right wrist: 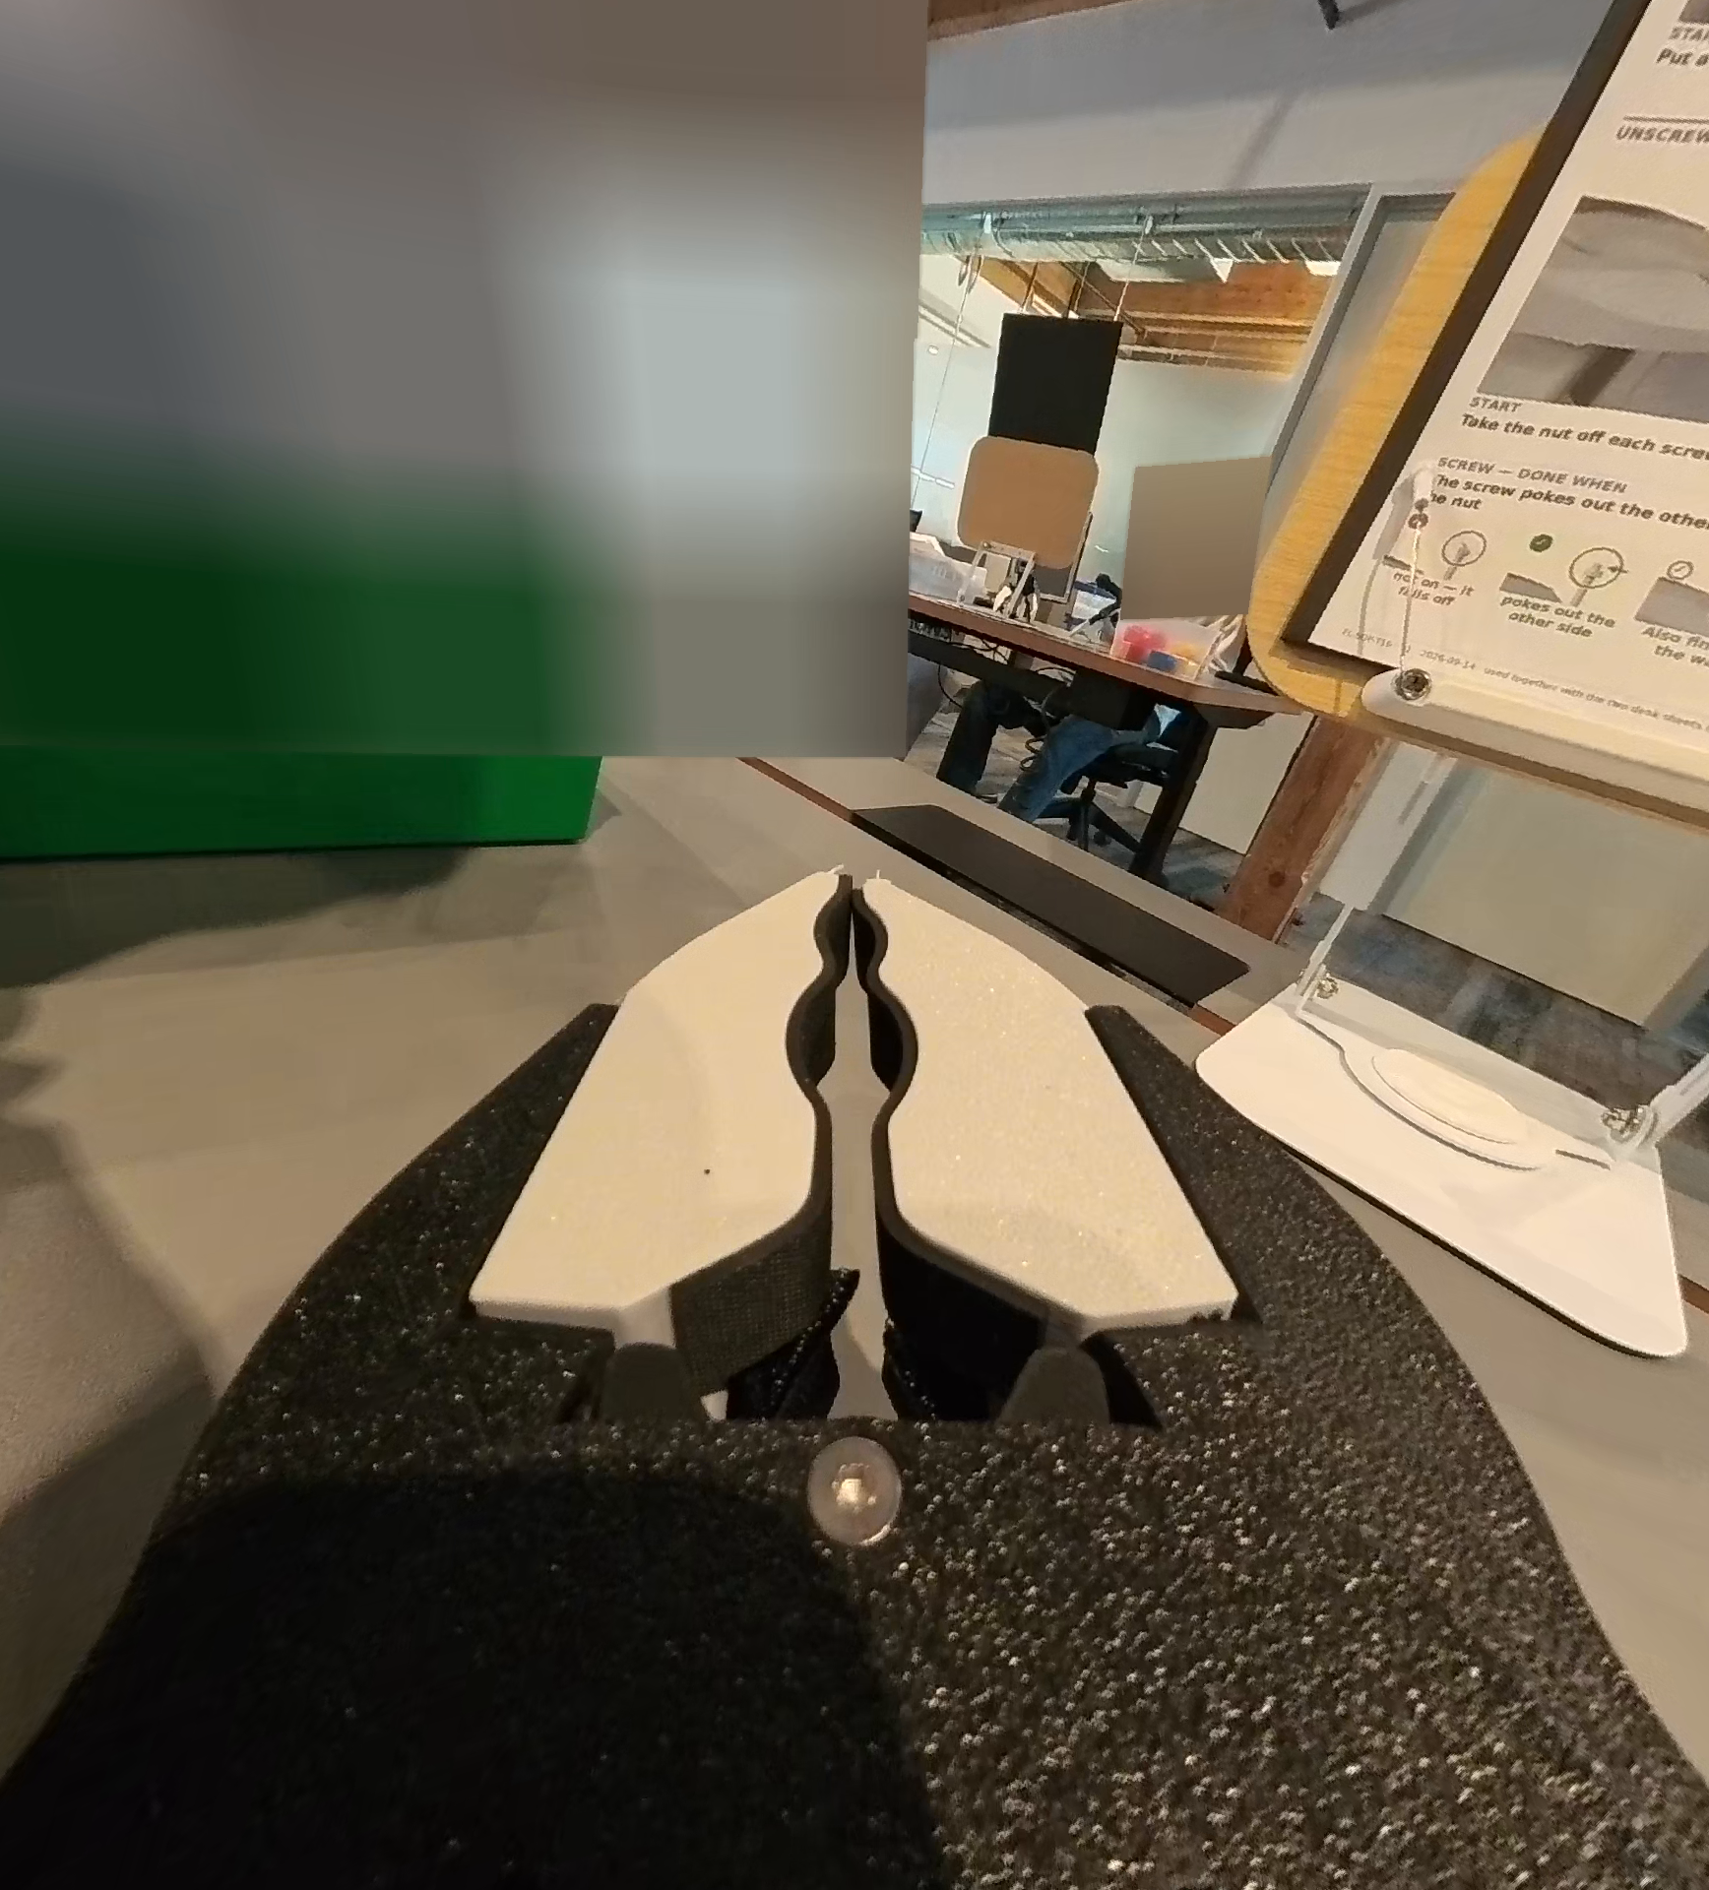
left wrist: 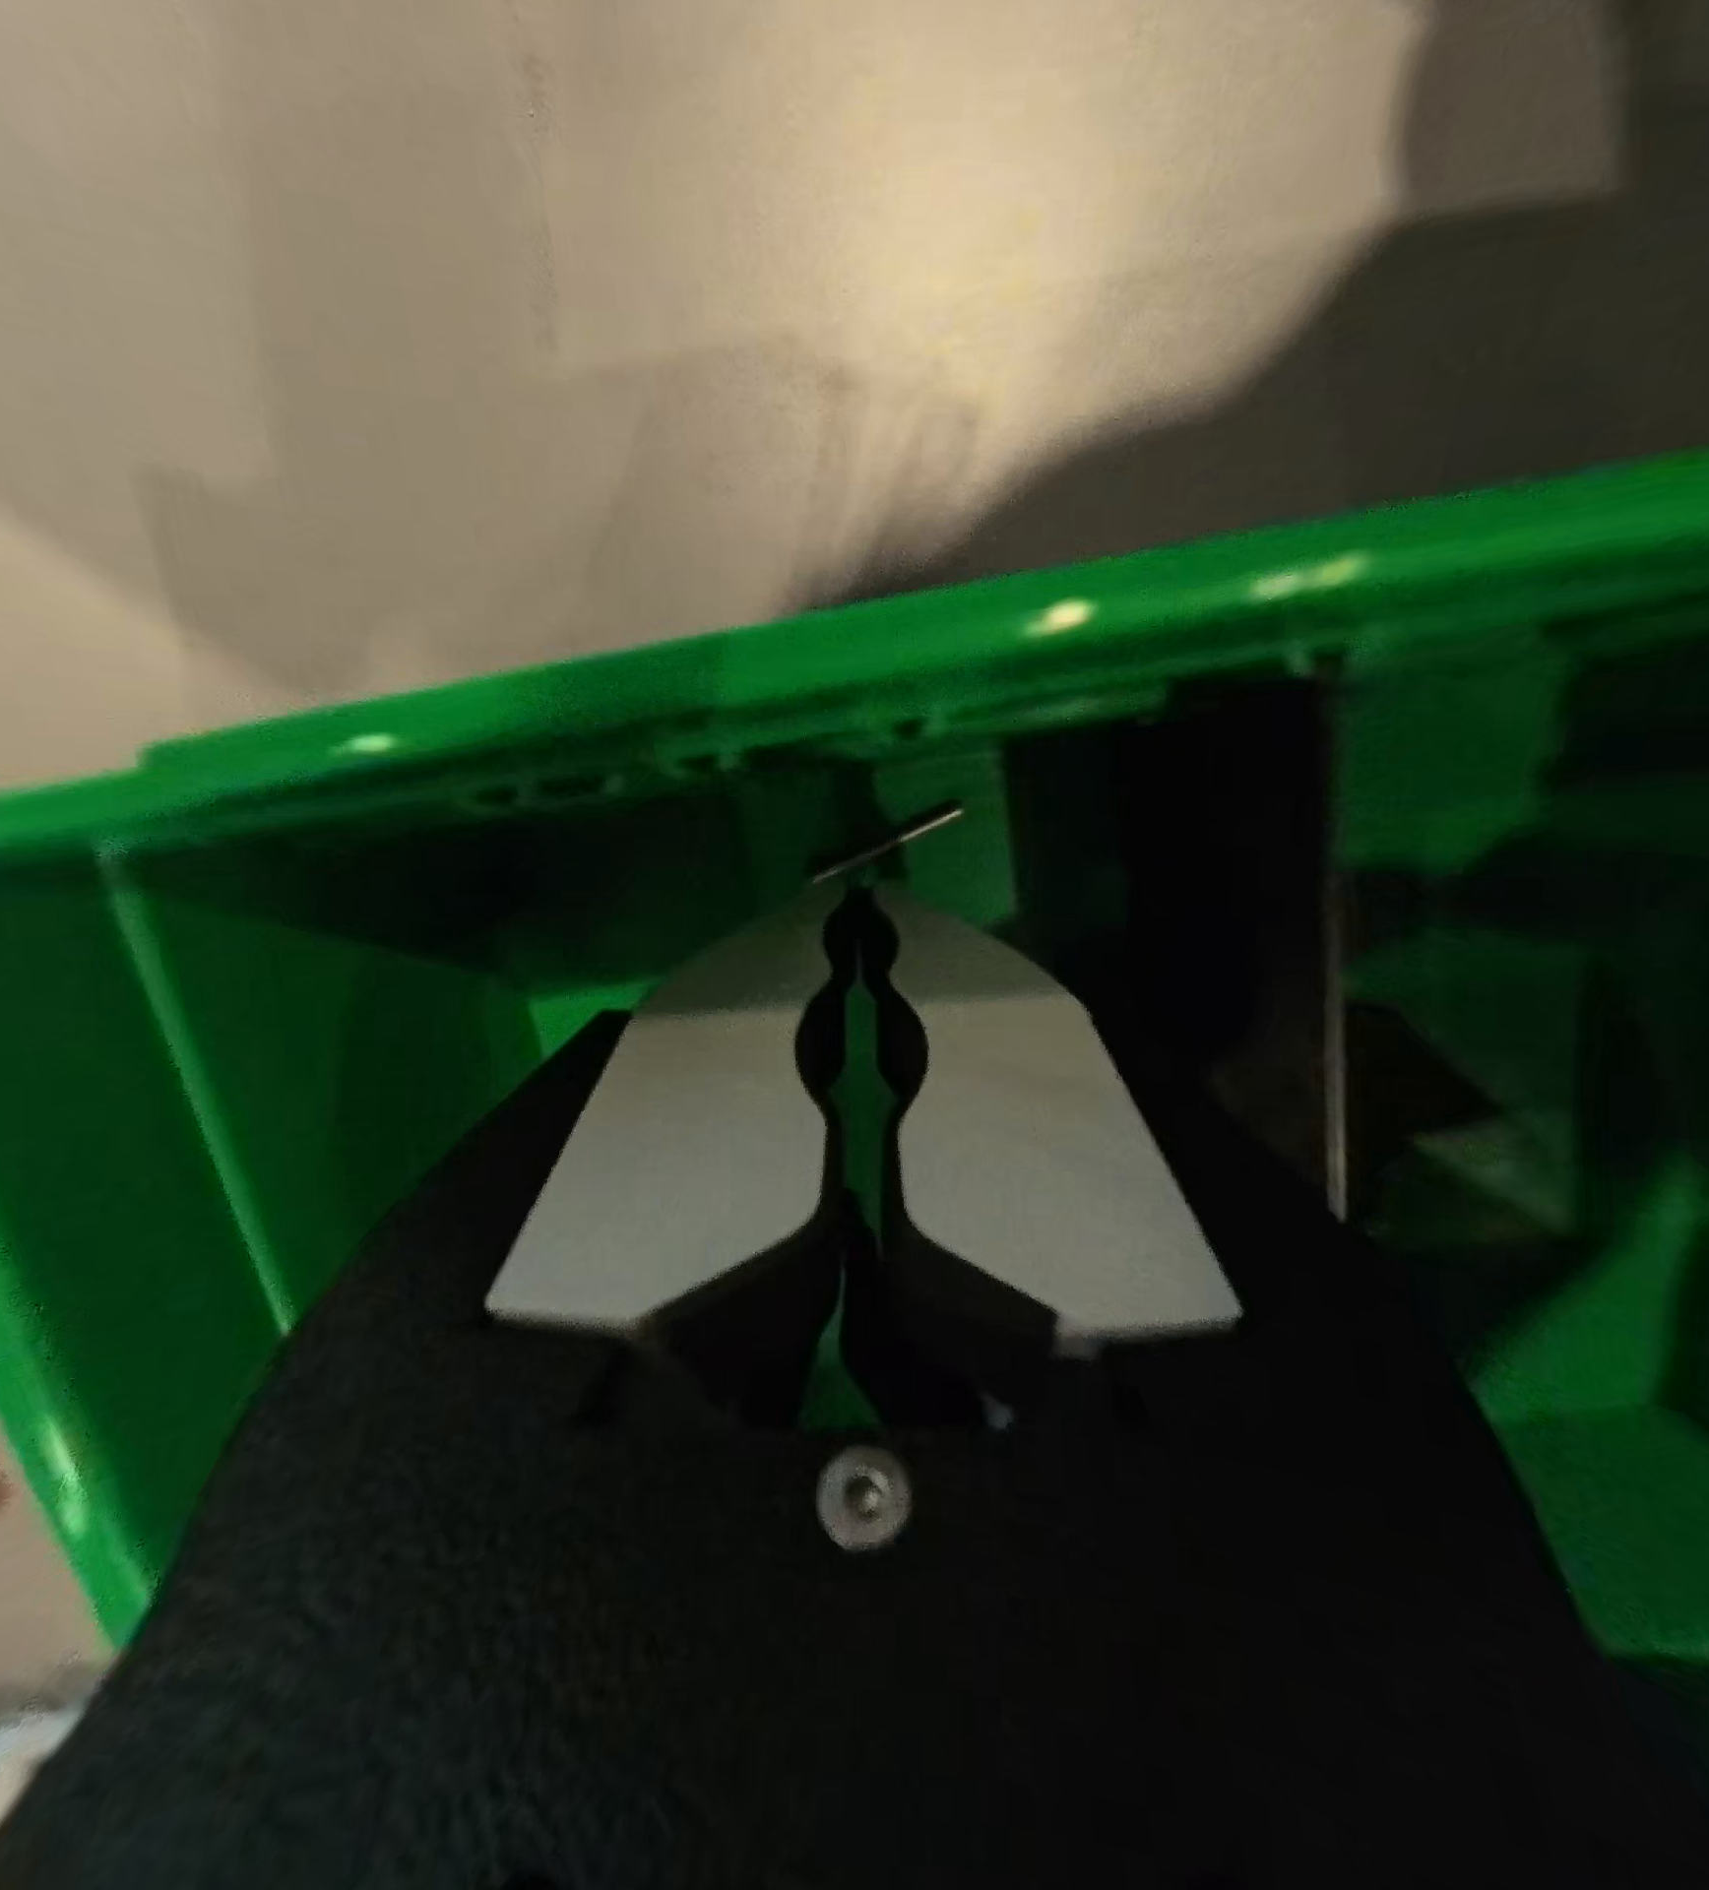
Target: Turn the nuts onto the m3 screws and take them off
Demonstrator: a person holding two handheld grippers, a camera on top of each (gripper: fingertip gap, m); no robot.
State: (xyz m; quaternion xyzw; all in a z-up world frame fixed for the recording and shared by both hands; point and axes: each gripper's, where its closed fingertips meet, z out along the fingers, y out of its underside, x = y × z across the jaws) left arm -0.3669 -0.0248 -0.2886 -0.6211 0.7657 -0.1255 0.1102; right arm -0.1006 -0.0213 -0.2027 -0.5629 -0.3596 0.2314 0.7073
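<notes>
Screw (left wrist: pixel 888 842) inside green bin (left wrist: pixel 932 655), crosswise

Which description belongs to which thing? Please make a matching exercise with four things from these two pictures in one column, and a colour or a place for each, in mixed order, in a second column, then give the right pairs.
Things:
1. bin
2. flat bar
3. stand base
4. thin metal pin

Descriptions:
A. white, on the table at the right of the right wrist view
B. green
C. black, lying on the table beyond the right gripper
D. at the shut tips of the left gripper

Pairs: 1-B, 2-C, 3-A, 4-D
</notes>
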